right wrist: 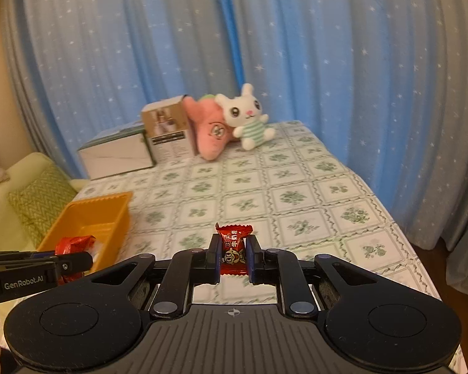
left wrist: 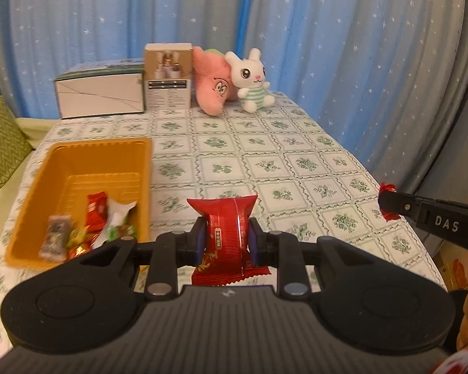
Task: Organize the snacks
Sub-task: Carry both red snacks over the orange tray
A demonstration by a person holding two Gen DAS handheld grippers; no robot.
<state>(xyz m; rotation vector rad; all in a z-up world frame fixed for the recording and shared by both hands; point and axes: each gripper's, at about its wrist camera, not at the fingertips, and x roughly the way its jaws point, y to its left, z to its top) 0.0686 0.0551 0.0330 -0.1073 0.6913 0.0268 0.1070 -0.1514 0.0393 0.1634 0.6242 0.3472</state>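
My left gripper (left wrist: 227, 239) is shut on a red snack packet (left wrist: 226, 227), held above the tablecloth just right of the orange bin (left wrist: 78, 155). Several wrapped snacks (left wrist: 90, 224) lie in the bin's near end. My right gripper (right wrist: 233, 255) is shut on a small red candy (right wrist: 233, 247) with a cartoon face, over the table's near part. The right gripper (left wrist: 390, 204) also pokes in at the right edge of the left wrist view, red wrapper at its tip. In the right wrist view the left gripper (right wrist: 75, 257) enters at the left with its red packet (right wrist: 75, 243), before the orange bin (right wrist: 90, 215).
At the table's far end stand a white box (left wrist: 98, 93), a brown carton (left wrist: 168, 76), a pink plush (left wrist: 212, 84) and a white bunny plush (left wrist: 251, 78). Blue starred curtains (left wrist: 327, 46) hang behind. A green cushion (left wrist: 0, 146) lies on a sofa to the left.
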